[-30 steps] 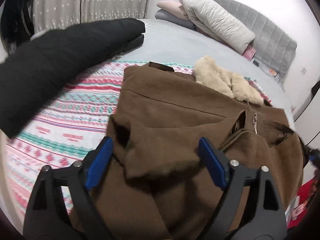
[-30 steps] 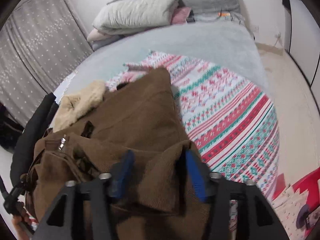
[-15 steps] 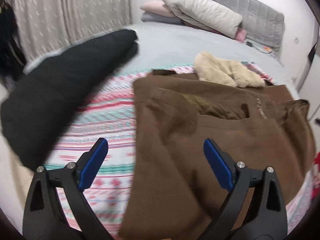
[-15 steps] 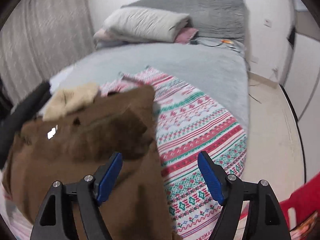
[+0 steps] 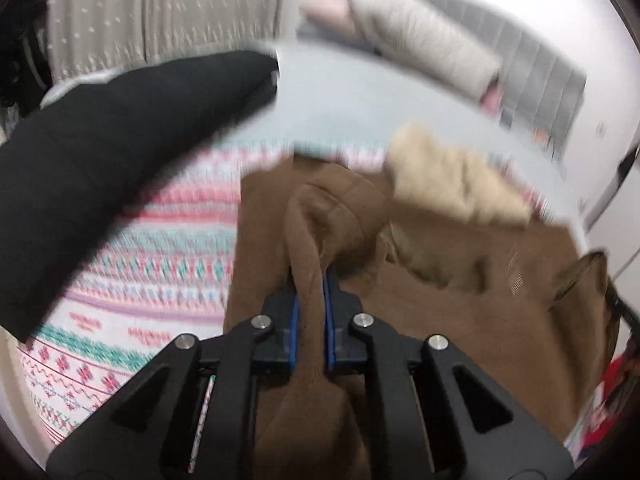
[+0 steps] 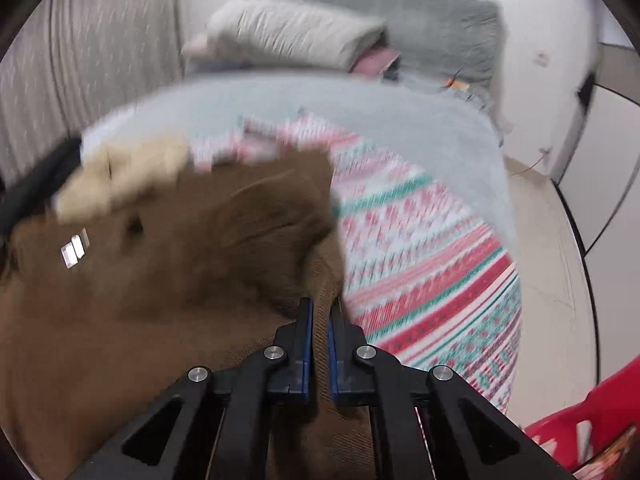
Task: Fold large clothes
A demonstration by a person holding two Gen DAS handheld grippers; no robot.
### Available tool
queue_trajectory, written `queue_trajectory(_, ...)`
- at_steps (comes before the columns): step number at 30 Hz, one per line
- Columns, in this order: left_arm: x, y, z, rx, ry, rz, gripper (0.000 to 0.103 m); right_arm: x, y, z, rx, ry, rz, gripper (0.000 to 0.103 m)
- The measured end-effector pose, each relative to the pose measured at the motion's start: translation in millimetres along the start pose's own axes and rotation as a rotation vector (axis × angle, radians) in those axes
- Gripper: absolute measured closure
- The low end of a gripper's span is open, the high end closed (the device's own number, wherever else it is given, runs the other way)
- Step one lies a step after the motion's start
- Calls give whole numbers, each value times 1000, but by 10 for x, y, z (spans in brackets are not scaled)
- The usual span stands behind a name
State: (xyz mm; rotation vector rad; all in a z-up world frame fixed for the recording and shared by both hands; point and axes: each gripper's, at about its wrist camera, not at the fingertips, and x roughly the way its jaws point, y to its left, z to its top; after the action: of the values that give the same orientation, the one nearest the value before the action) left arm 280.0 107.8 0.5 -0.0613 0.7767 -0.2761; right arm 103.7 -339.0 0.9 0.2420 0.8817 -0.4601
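Note:
A large brown coat (image 5: 460, 304) with a cream fur collar (image 5: 452, 184) lies on a patterned blanket (image 5: 152, 256) on the bed. My left gripper (image 5: 310, 280) is shut on a raised fold of the brown coat near its left edge. In the right wrist view the same brown coat (image 6: 160, 264) fills the left half, its fur collar (image 6: 120, 172) at the far side. There my right gripper (image 6: 320, 308) is shut on the coat's near right edge, where the cloth meets the blanket (image 6: 432, 264). Both views are motion-blurred.
A folded black garment (image 5: 112, 152) lies on the bed left of the coat. Pillows (image 5: 424, 48) and a grey headboard (image 5: 536, 72) stand at the far end. Curtains (image 5: 160, 12) hang at the back left. A red basket (image 6: 580, 436) sits by the floor (image 6: 552, 248) at the right.
Both grippers, open over the coat half a second ago, have shut on its cloth. The left one now pinches a fold, the right one the coat's edge.

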Motion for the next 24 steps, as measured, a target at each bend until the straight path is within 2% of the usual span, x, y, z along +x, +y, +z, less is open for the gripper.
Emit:
queue_trajectory(2, -240, 10, 142, -39, -106, -23, 93, -274, -92, 91, 62, -116, 8, 98)
queue_trajectory(4, -340, -3, 274, -62, -173, -31, 93, -428, -145, 140, 98, -190, 1, 98)
queue_trajectory(5, -337, -18, 337, -62, -200, -19, 93, -488, -173, 162, 113, -233, -7, 98)
queue_trajectory(7, -150, -22, 473, -42, -206, 37, 93, -471, -179, 191, 122, -273, -38, 99)
queue_trajectory(9, 184, 27, 554, -40, -164, 81, 92, -233, -192, 209, 125, -238, -73, 98)
queue_trajectory(12, 810, 66, 530, -26, -42, 143, 90, 264, -272, 102, 132, -85, -96, 97)
queue_trajectory(13, 1033, 49, 477, -2, 13, 187, 90, 389, -289, 65, 129, -36, -104, 96)
queue_trajectory(14, 1174, 37, 425, 15, 52, 216, 87, 488, -309, 31, 129, 6, -99, 94)
queue_trajectory(16, 1244, 37, 358, 26, 85, 229, 79, 497, -328, 37, 131, 21, -77, 91)
queue_trajectory(17, 1209, 42, 347, 22, 82, 227, 69, 473, -339, 44, 131, 19, -64, 85)
queue_trajectory(18, 1164, 58, 349, 17, 80, 223, 50, 433, -350, 65, 133, 18, -39, 77)
queue_trajectory(19, 1110, 75, 361, 11, 86, 211, 39, 408, -364, 83, 139, 22, -12, 69)
queue_trajectory(20, 1017, 101, 374, 3, 90, 177, 28, 394, -373, 92, 150, 28, 16, 51)
queue_trajectory(21, 953, 139, 373, 0, 90, 150, 27, 379, -386, 106, 174, 35, 61, 41)
queue_trajectory(24, 697, 227, 344, -4, 126, 78, 24, 321, -407, 121, 234, 60, 176, 39)
